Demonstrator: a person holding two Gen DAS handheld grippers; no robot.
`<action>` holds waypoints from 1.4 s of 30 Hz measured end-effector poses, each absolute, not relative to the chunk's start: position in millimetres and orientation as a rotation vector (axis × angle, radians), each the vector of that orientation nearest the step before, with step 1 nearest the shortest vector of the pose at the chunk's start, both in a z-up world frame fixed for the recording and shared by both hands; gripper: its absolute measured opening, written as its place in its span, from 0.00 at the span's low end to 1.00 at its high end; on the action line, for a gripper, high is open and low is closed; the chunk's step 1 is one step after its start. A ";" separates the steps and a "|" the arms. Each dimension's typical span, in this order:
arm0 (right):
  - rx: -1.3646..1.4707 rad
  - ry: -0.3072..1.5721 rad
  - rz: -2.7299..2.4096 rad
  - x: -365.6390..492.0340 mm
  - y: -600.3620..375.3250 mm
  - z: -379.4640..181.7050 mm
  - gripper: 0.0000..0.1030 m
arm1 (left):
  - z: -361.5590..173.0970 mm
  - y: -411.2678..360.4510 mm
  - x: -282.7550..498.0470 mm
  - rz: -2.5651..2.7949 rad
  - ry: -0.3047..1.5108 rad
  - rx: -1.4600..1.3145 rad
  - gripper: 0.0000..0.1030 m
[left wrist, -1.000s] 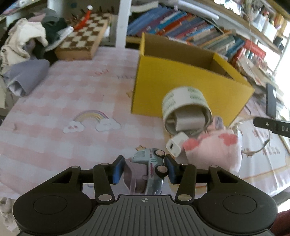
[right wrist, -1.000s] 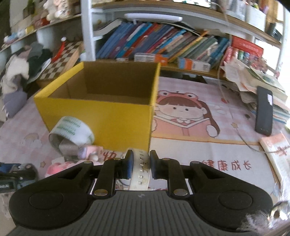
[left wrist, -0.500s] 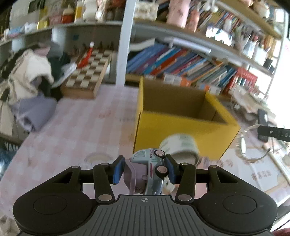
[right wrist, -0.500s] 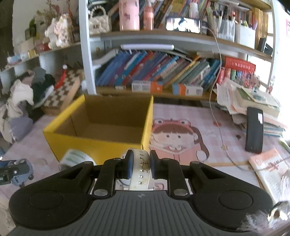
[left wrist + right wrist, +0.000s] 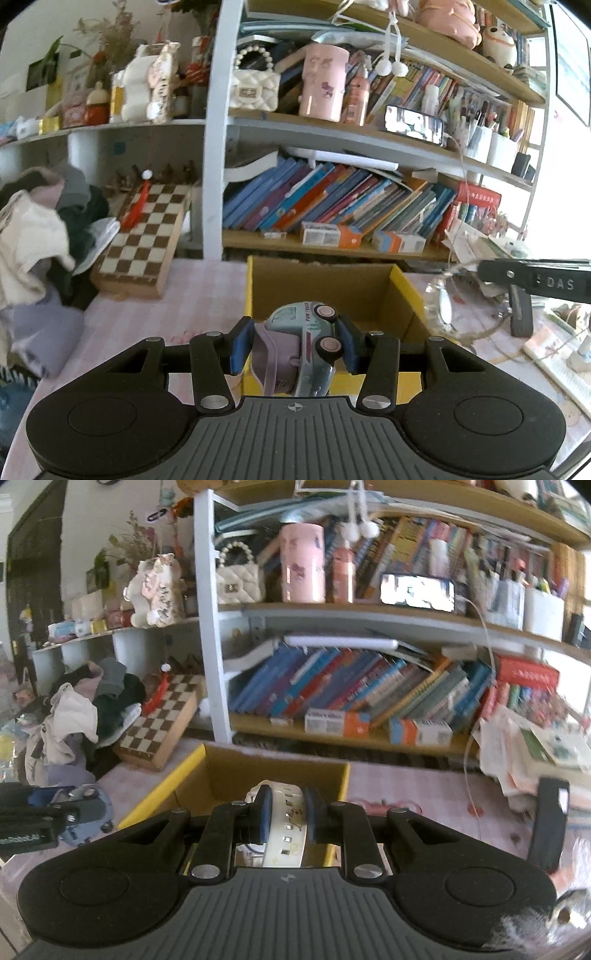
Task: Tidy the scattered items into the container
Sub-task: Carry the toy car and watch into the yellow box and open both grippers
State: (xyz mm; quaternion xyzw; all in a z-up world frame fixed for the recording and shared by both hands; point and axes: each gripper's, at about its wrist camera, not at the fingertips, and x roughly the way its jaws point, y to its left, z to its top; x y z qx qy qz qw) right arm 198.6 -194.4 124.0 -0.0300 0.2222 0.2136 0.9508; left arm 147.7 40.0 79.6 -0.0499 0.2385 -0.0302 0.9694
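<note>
My left gripper (image 5: pixel 295 341) is shut on a pale blue toy car (image 5: pixel 306 332) turned on its side, held above the near edge of the open yellow cardboard box (image 5: pixel 402 291). My right gripper (image 5: pixel 286 814) is shut on a white strap-like item (image 5: pixel 286 834) with small studs, held over the same box (image 5: pixel 184 779) from its other side. The left gripper with the car shows at the left of the right wrist view (image 5: pixel 74 805). The right gripper's side shows at the right of the left wrist view (image 5: pixel 535 282).
A bookshelf (image 5: pixel 332 210) full of leaning books stands behind the box. A chessboard (image 5: pixel 144 236) and a heap of clothes (image 5: pixel 33 236) lie at the left. A black phone (image 5: pixel 548 823) and papers (image 5: pixel 524 746) lie at the right on the pink checked tablecloth (image 5: pixel 207 288).
Both grippers have lifted with their items and moved forward over the box. The tape roll and pink item on the table have dropped out of view.
</note>
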 end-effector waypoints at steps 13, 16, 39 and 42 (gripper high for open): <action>-0.122 0.478 0.570 290.1 -166.6 111.5 0.17 | 64.6 17.9 237.9 -0.087 0.594 -0.047 0.45; -0.138 0.516 0.593 310.7 -159.5 98.7 0.17 | 54.6 13.6 256.1 -0.086 0.633 -0.015 0.45; -0.276 0.751 0.682 399.1 -133.4 18.5 0.17 | 1.3 -8.6 331.3 -0.106 0.869 0.198 0.46; -0.278 0.753 0.696 400.2 -132.4 16.3 0.18 | -1.9 -11.8 333.1 -0.105 0.894 0.217 0.47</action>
